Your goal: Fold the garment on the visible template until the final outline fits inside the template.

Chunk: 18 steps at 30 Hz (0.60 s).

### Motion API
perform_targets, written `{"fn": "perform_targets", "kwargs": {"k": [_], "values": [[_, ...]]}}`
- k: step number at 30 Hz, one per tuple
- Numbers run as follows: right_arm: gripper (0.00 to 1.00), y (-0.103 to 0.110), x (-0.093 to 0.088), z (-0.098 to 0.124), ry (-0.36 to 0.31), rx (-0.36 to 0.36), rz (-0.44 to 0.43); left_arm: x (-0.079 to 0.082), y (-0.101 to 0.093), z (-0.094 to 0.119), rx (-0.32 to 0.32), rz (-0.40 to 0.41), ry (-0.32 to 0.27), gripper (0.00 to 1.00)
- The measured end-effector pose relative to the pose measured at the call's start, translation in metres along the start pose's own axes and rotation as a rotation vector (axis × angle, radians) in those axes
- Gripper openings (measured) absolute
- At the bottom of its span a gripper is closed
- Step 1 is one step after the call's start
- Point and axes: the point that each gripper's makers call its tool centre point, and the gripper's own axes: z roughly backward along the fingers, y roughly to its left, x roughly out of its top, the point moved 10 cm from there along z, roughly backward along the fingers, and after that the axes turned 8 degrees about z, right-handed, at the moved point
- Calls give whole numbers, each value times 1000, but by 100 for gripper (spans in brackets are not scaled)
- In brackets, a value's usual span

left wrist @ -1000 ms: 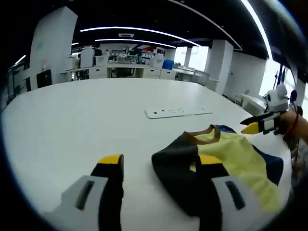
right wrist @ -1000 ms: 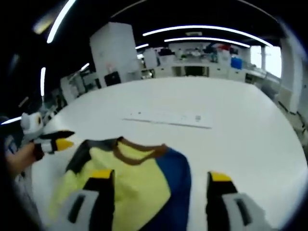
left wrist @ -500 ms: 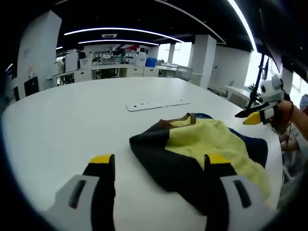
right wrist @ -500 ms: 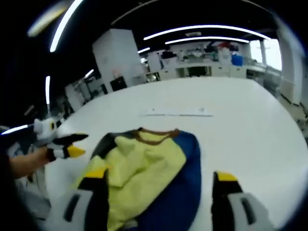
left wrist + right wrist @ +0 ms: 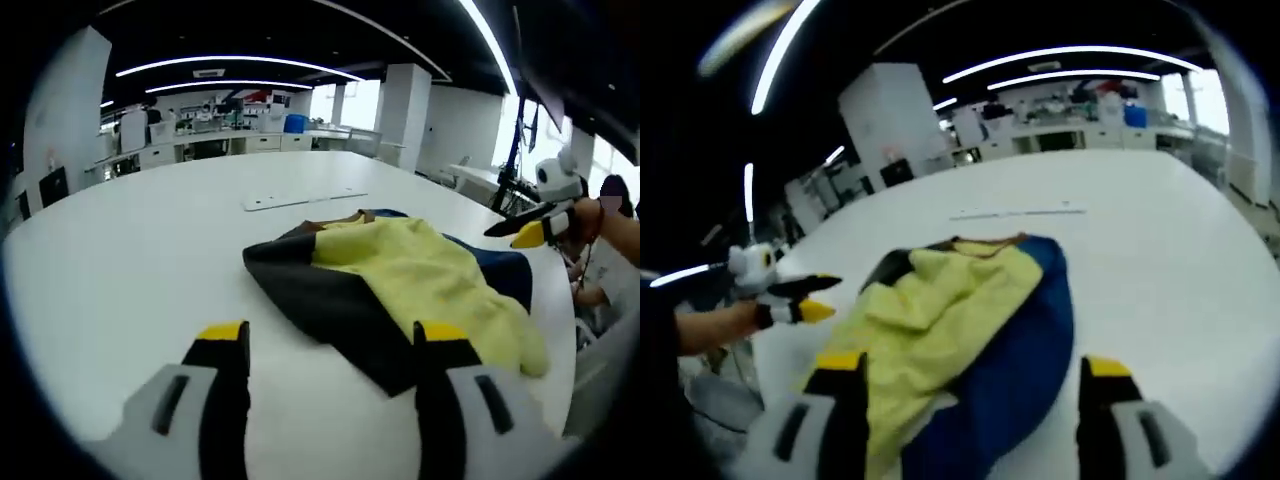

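Crumpled yellow, navy and black fabric garment (image 5: 400, 285) at frame centre on the round white table (image 5: 130, 260) — left gripper (image 5: 330, 345) and right gripper (image 5: 970, 375) both spread, empty. Best pinching opposite edges evenly — flattening before folding.

Garment (image 5: 400, 275) on table (image 5: 130, 260), flat strip (image 5: 305, 199) beyond it

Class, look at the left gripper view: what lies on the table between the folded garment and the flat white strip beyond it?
Nothing: in the left gripper view the stretch between the garment and the white strip is bare white table.
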Motion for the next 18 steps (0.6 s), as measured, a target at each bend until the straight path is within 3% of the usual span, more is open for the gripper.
{"fn": "perform_targets", "kwargs": {"k": [5, 10, 15, 18], "values": [[81, 1, -16, 4, 26, 8, -17, -13, -11, 1, -43, 33, -8, 50], [71, 3, -28, 13, 10, -18, -43, -22, -18, 2, -40, 42, 5, 38], [56, 2, -47, 16, 40, -49, -43, -32, -20, -2, -42, 44, 32, 30], [43, 3, -53, 18, 34, -58, -46, -40, -19, -5, -44, 34, 87, 24]]}}
